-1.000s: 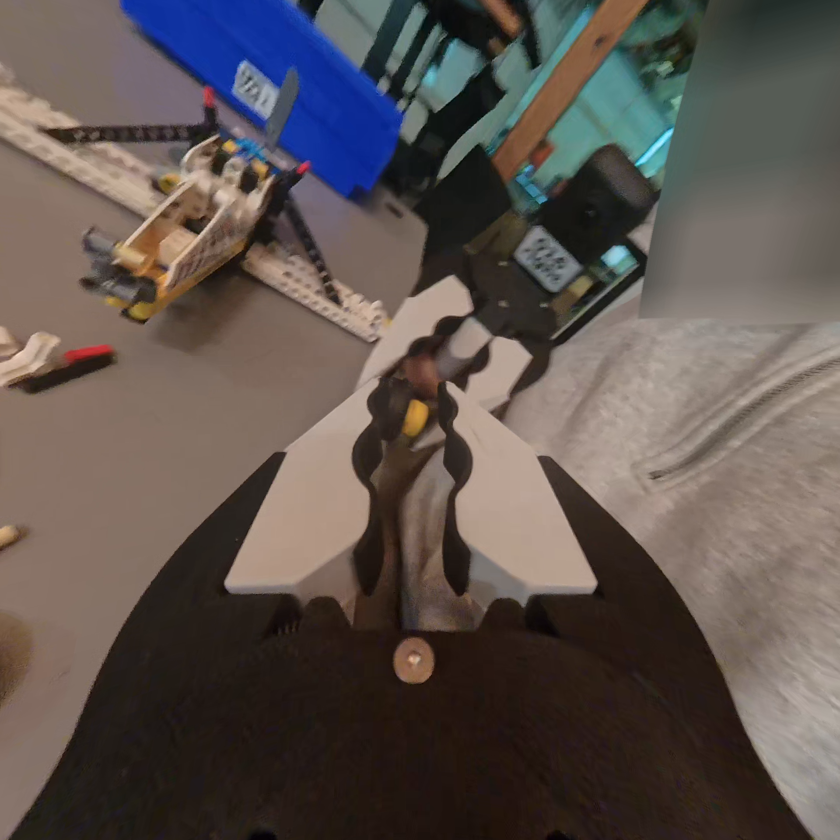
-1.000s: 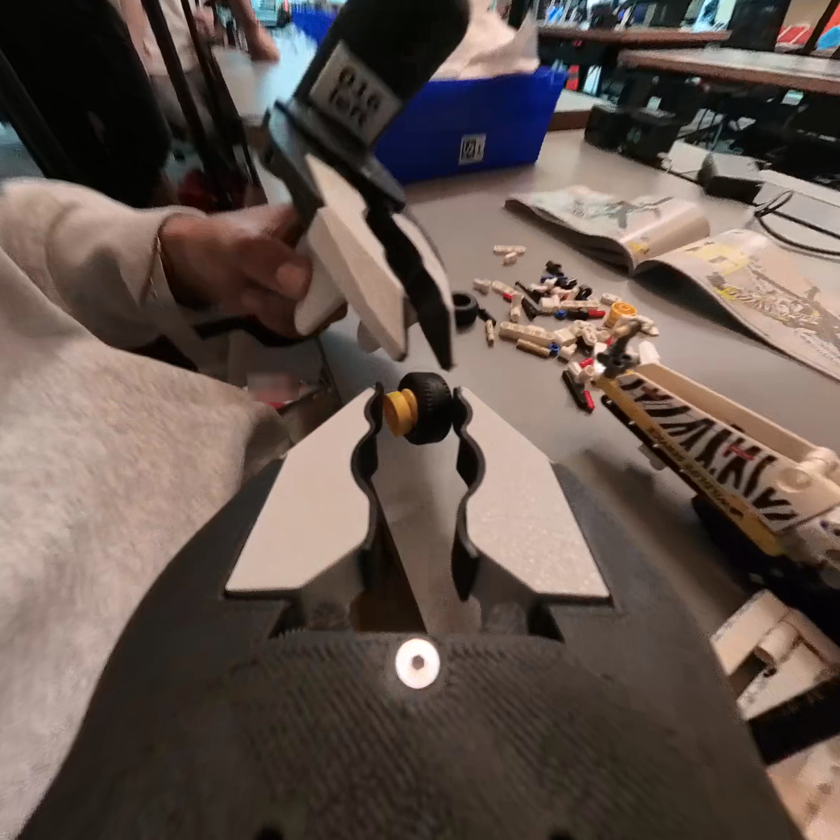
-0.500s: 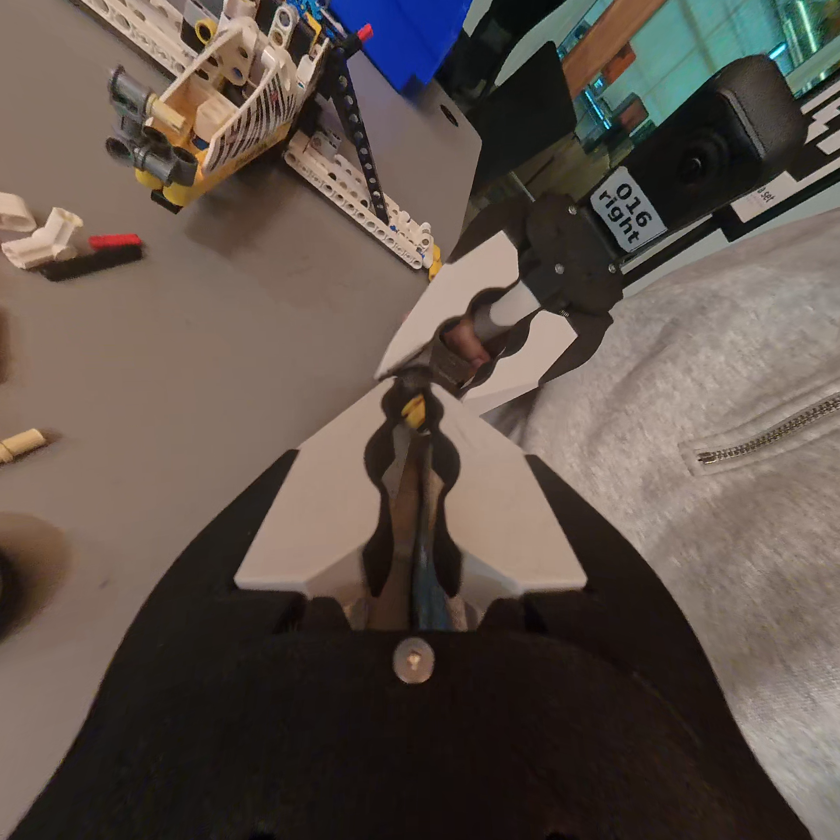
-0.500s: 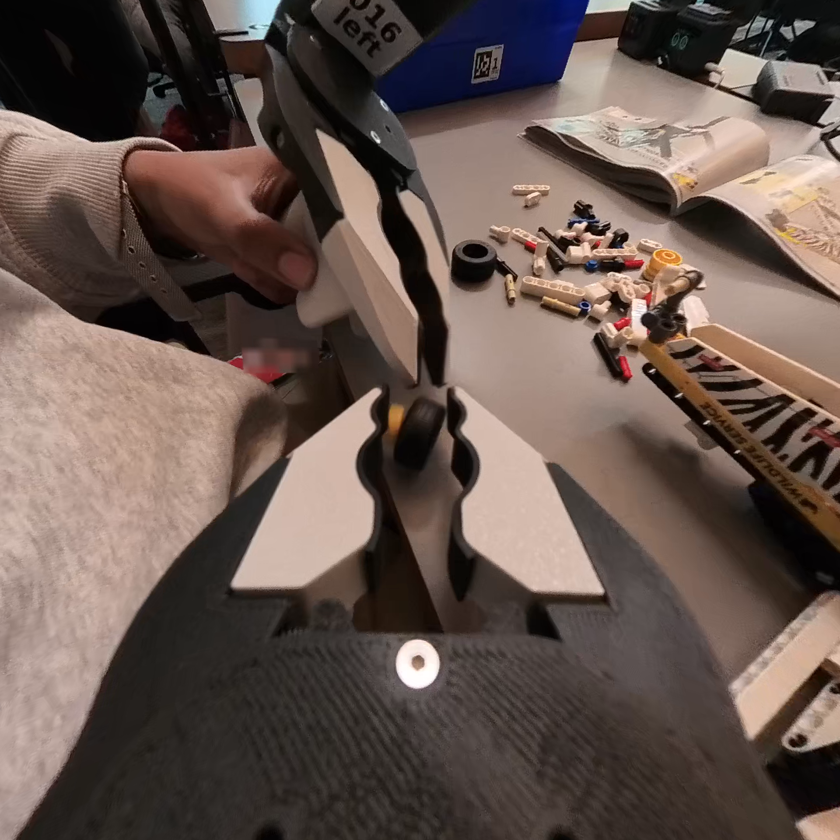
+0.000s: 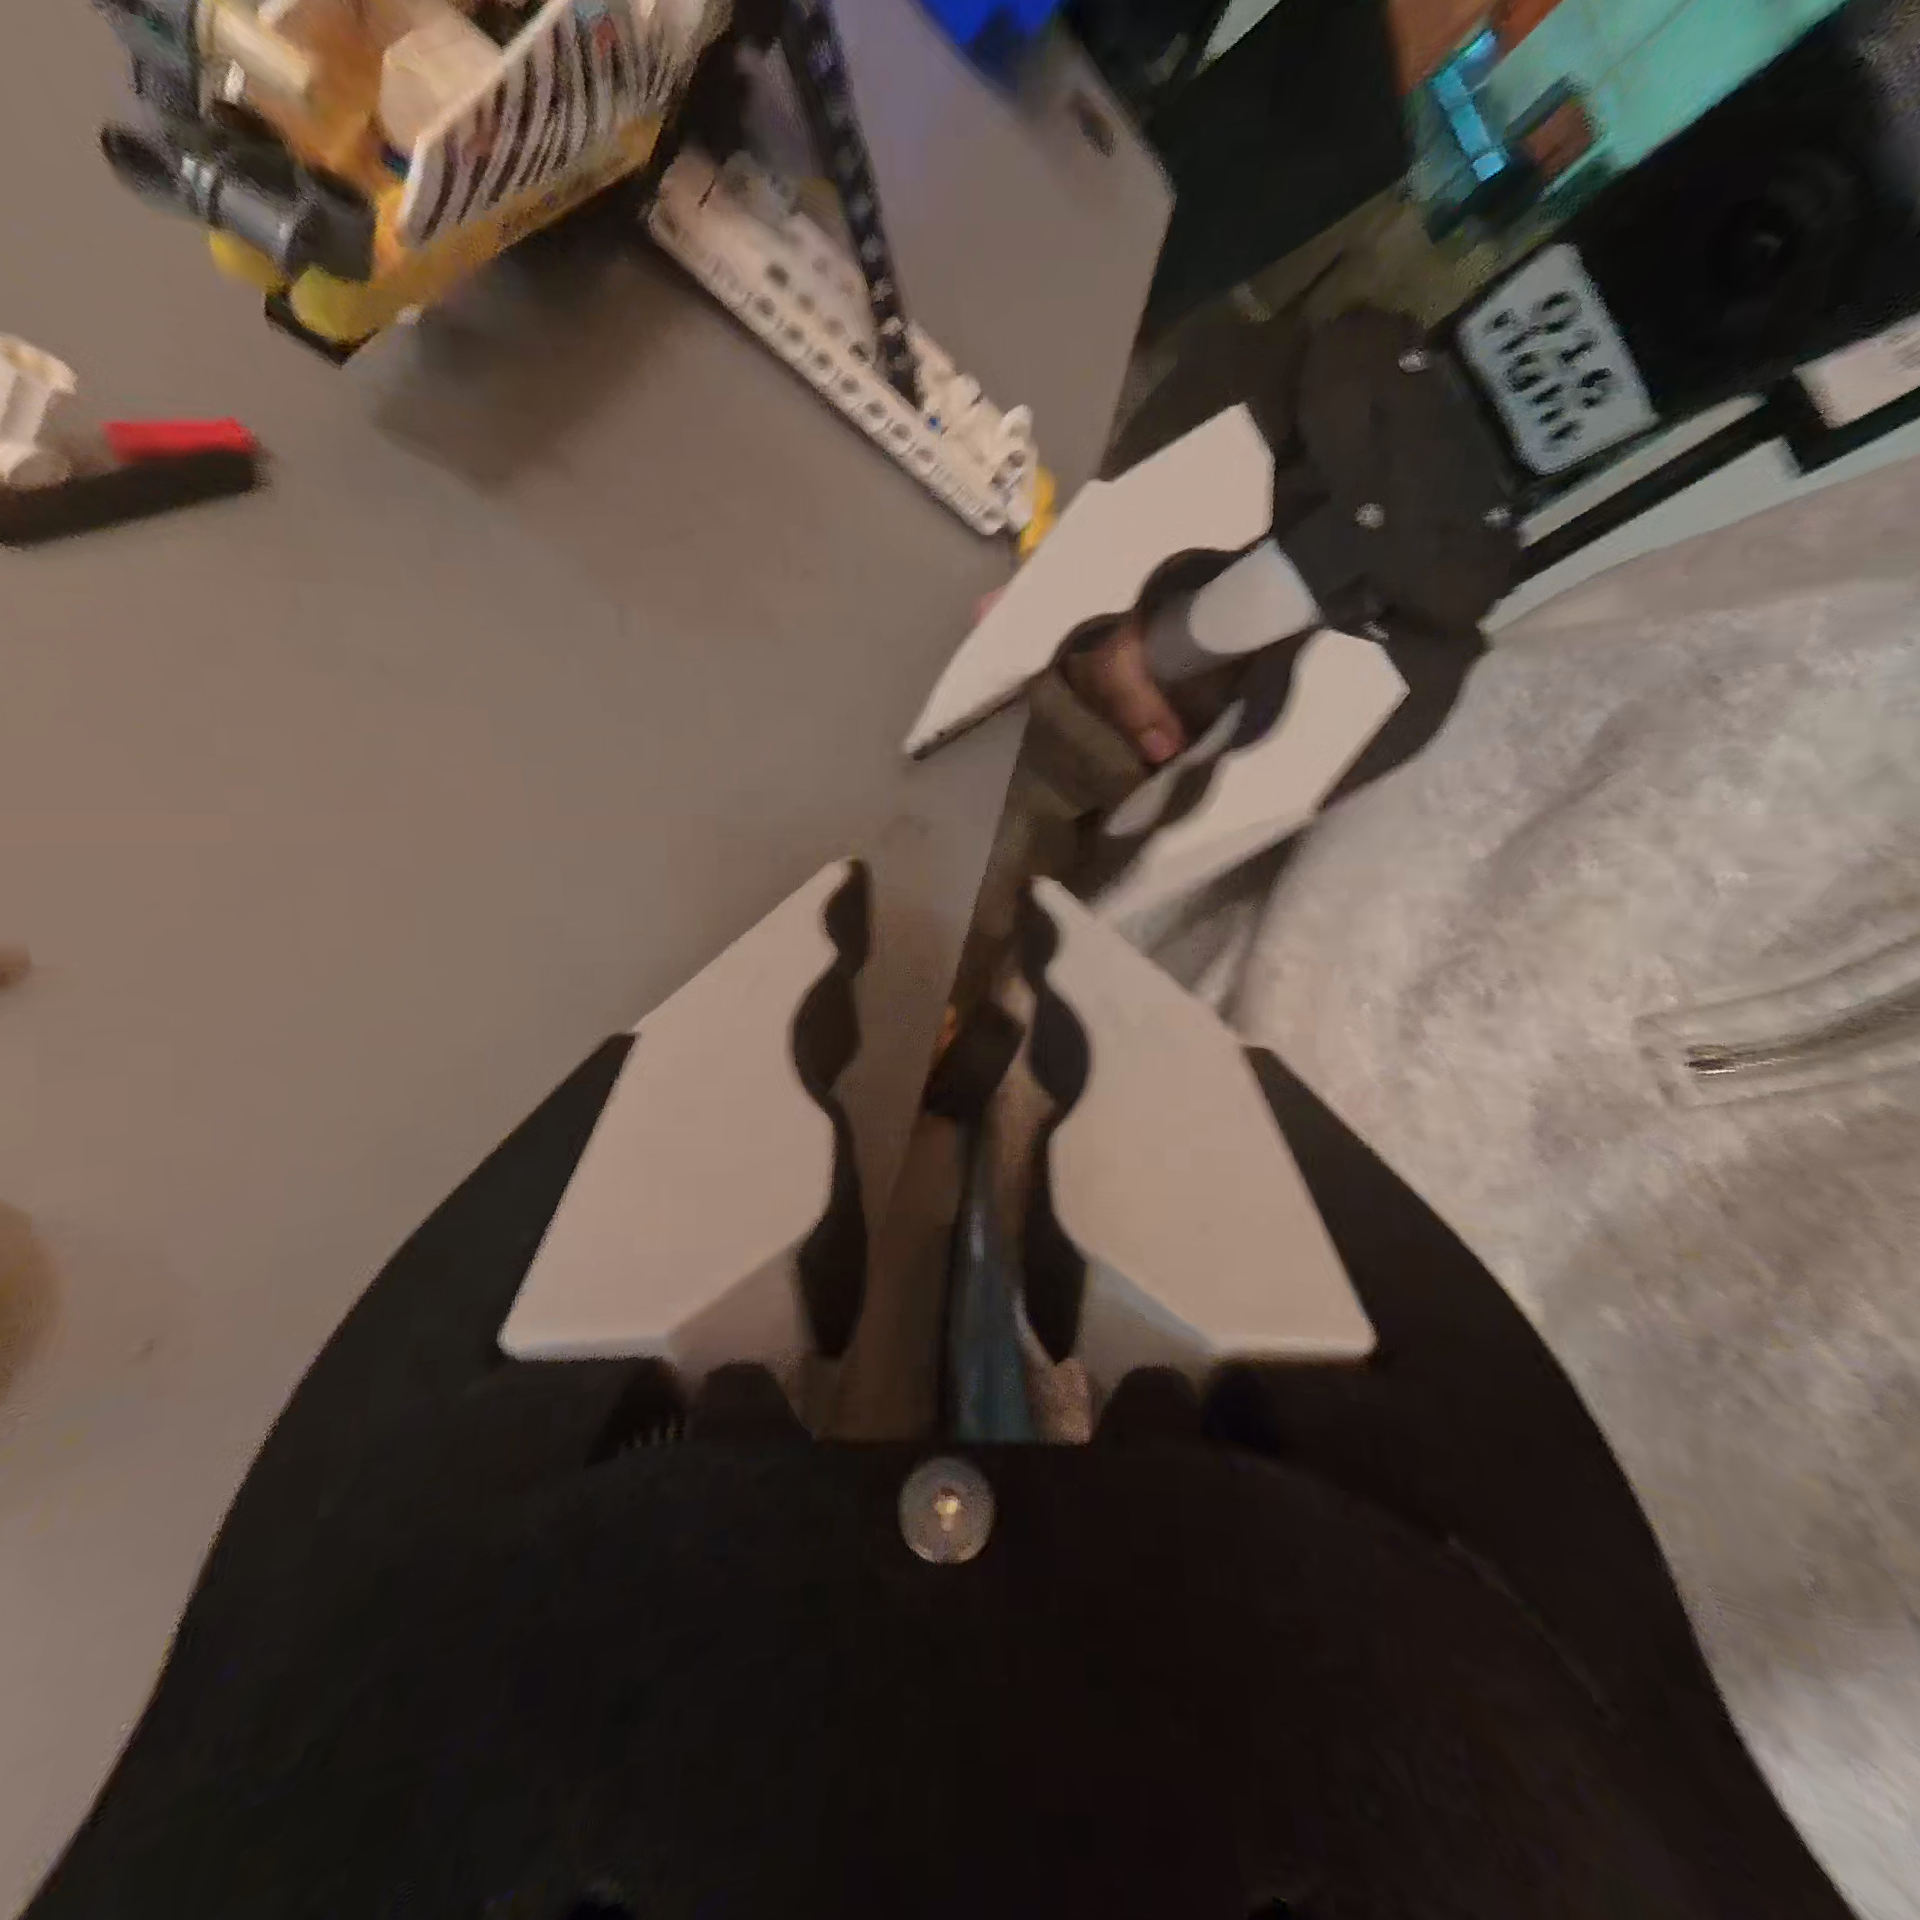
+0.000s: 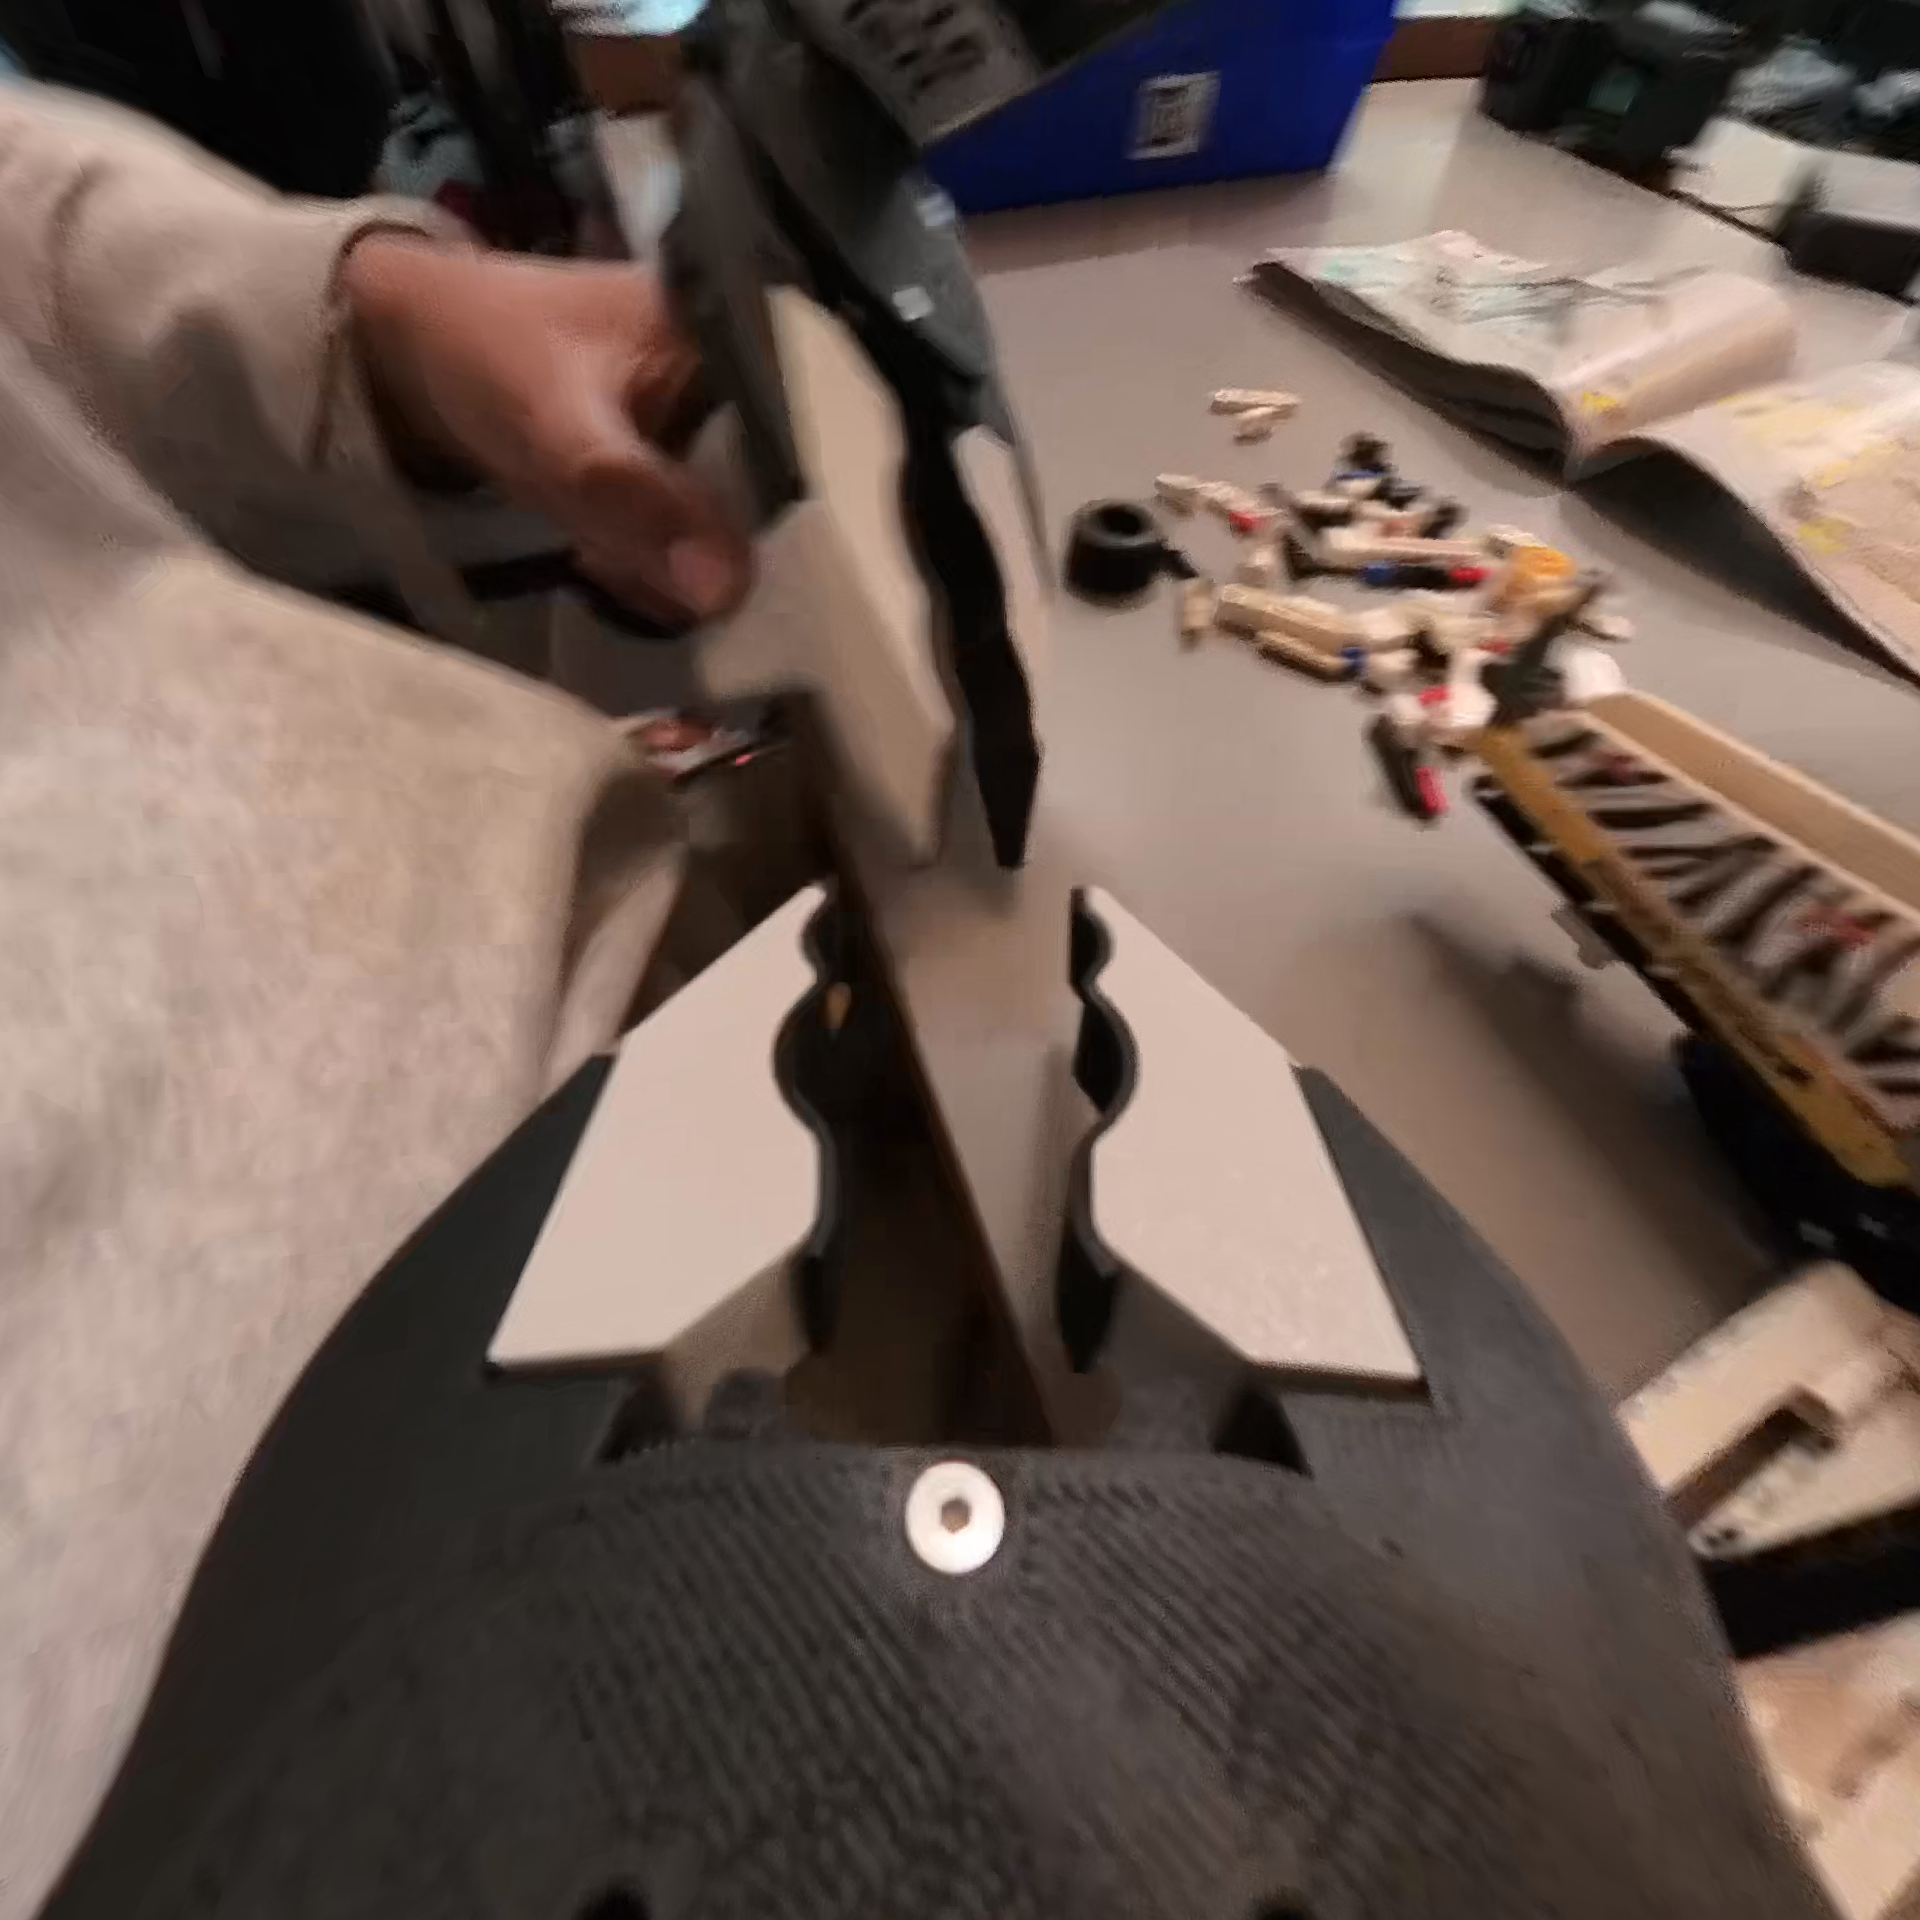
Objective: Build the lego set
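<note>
My left gripper (image 5: pixel 945 883) is open at the table's near edge, with nothing between its tips. My right gripper (image 6: pixel 951 899) is open too, tip to tip with the left one. Each shows in the other's view: the right gripper (image 5: pixel 1013 790) and the left gripper (image 6: pixel 971 857). A small black wheel with a yellow hub (image 5: pixel 975 1047) shows blurred, low between my left fingers and against the right one. I cannot tell whether anything holds it. The yellow, zebra-striped model (image 6: pixel 1714 914) lies on the grey table (image 5: pixel 520 727); it also shows in the left wrist view (image 5: pixel 468 156).
A pile of loose parts (image 6: pixel 1351 592) and a black tyre (image 6: pixel 1117 535) lie mid-table. Open instruction booklets (image 6: pixel 1538 343) and a blue bin (image 6: pixel 1195 94) are farther back. A white holed beam (image 5: pixel 852 353) and a red-and-black piece (image 5: pixel 156 457) lie near the model. A grey-sleeved person sits close. The grippers are tip to tip, or close to it.
Both grippers have opened. The wheel has left the right gripper's tips, and the left tips no longer pinch its yellow hub. Both views are now blurred by motion.
</note>
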Demonstrator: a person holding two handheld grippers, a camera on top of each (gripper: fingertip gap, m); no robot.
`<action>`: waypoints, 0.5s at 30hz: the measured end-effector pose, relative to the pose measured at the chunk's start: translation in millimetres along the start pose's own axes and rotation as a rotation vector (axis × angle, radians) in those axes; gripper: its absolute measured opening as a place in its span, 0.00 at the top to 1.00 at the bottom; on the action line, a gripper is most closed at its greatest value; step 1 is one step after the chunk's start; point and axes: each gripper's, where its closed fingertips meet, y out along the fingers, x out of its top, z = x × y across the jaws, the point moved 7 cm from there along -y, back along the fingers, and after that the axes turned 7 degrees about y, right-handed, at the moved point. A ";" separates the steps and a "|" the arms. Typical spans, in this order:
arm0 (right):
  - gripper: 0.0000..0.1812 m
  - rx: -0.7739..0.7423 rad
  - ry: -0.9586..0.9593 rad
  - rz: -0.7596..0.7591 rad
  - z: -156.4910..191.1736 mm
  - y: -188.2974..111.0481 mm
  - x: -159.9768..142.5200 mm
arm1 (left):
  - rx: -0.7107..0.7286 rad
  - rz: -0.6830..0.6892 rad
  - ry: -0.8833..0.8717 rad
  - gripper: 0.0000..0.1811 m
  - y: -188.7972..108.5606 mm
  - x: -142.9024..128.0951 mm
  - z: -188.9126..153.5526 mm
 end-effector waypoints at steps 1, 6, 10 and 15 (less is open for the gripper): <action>0.74 0.028 -0.041 0.006 5.5 -0.7 -4.6 | 0.014 0.016 0.015 0.92 1.5 -2.0 -0.6; 0.85 0.018 -0.098 -0.096 11.9 -14.0 -7.0 | -0.004 -0.032 0.018 0.89 -2.5 -2.2 -10.7; 0.86 -0.007 -0.041 -0.215 0.4 -35.5 -2.3 | -0.012 -0.088 0.017 0.91 -10.1 -5.3 -21.2; 0.85 0.021 0.088 -0.289 -2.3 -47.4 -7.7 | 0.023 0.015 0.043 0.92 -2.8 -27.9 -31.1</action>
